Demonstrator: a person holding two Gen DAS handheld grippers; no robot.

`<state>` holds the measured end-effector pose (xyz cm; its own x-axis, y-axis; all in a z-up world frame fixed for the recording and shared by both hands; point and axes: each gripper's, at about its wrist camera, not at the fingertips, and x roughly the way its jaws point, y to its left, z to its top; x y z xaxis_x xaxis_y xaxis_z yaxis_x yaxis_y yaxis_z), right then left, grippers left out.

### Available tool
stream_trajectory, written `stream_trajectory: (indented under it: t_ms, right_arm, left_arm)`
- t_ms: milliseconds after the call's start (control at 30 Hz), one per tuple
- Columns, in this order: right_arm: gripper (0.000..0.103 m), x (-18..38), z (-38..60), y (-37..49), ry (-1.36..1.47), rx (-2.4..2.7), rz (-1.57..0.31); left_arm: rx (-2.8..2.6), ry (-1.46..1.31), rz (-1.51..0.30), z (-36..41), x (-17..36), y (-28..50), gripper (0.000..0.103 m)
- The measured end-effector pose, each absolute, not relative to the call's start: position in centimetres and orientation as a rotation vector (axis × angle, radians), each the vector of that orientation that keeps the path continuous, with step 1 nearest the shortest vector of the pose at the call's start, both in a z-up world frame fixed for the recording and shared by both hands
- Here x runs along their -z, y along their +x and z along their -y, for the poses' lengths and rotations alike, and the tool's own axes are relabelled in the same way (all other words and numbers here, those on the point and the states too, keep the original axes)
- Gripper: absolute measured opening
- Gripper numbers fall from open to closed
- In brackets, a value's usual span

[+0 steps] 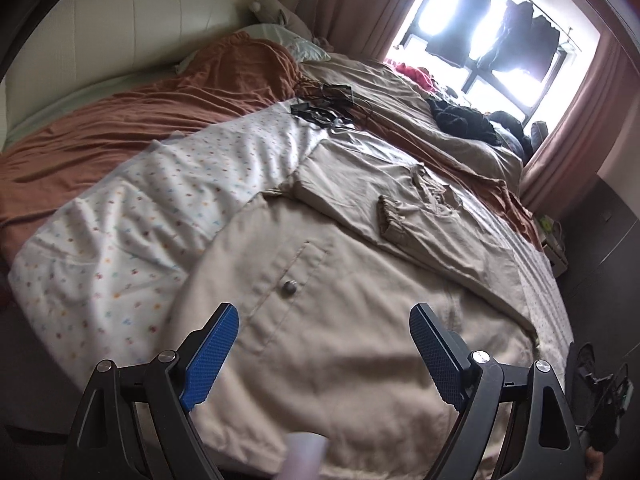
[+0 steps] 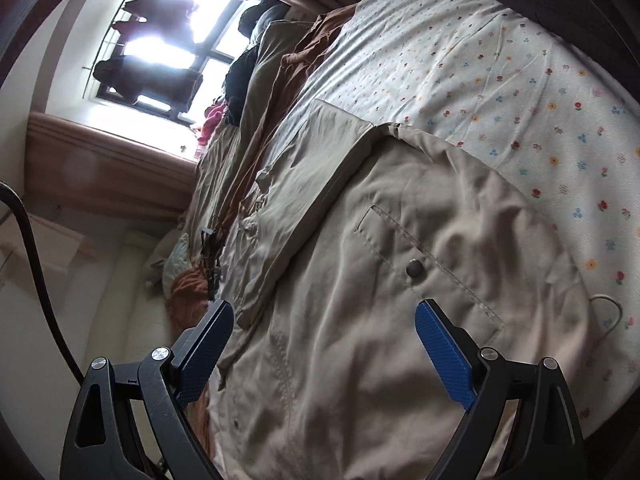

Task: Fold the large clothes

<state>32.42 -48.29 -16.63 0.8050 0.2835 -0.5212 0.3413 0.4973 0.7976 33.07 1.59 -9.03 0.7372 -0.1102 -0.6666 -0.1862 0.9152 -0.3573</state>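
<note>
Lying across the frame's centre, the beige trousers spread over a floral sheet, their pocket button up. The left gripper hangs wide open above them, gripping nothing. The right gripper is equally wide and empty, lower centre.

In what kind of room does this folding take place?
Most likely a home bedroom: beige trousers lie spread on a bed with a floral sheet, a white padded headboard stands behind, and pink curtains frame the window.
</note>
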Motion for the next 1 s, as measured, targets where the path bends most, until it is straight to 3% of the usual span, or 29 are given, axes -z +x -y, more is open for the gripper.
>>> stream_trajectory:
  t_ms: [367, 1000]
  right_arm:
    - [0.093, 15.0, 50.0, 24.2, 0.926, 0.118, -0.672]
    - [0.093, 18.9, 51.3, 18.4, 0.865, 0.161, -0.790]
  left_arm:
    - [-0.055, -0.360, -0.743, -3.6, 10.2, 26.4, 0.088]
    - [-0.136, -0.375, -0.756, -8.2, 13.8, 21.1, 0.088]
